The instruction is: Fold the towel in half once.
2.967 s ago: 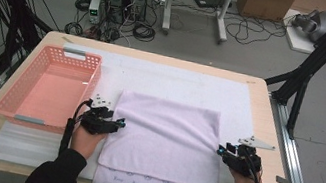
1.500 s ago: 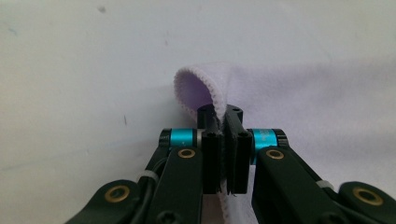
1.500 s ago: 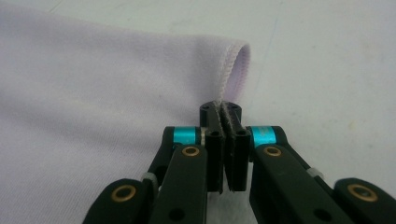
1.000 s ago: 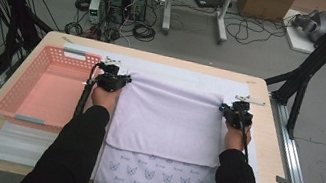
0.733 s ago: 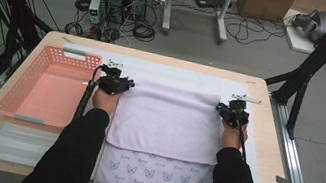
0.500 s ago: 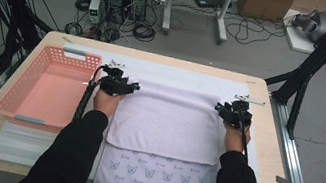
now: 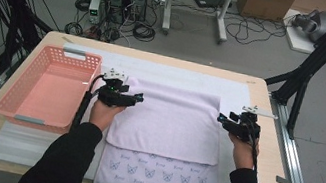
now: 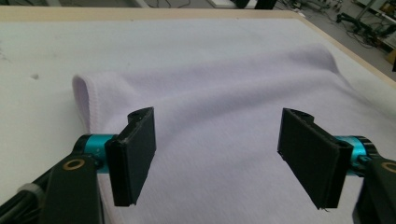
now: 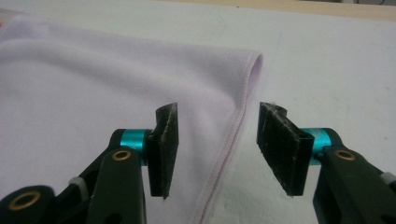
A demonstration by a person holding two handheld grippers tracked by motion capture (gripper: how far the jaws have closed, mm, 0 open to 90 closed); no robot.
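A lavender towel [image 7: 171, 121] lies folded on the table's middle, and its lower layer with butterfly prints [image 7: 159, 174] sticks out toward the person. My left gripper [image 7: 137, 98] hovers over the towel's left edge. Its jaws have just been opening and stand wide with only flat cloth [image 8: 219, 154] beneath them; the folded corner [image 8: 86, 91] lies ahead. My right gripper [image 7: 224, 118] sits at the towel's right edge. Its jaws have also just been opening, and the hemmed edge [image 9: 233, 135] runs under the gap, untouched by the pads.
A pink plastic basket [image 7: 11, 108] stands at the left of the table, close to my left hand. A white mat [image 7: 237, 92] covers the tabletop under the towel. Metal rails [image 7: 296, 171] run along the table's sides.
Both hands carried the towel's near edge to the far side, folding it over. Since then both grippers have let go of the cloth and drawn back toward the person.
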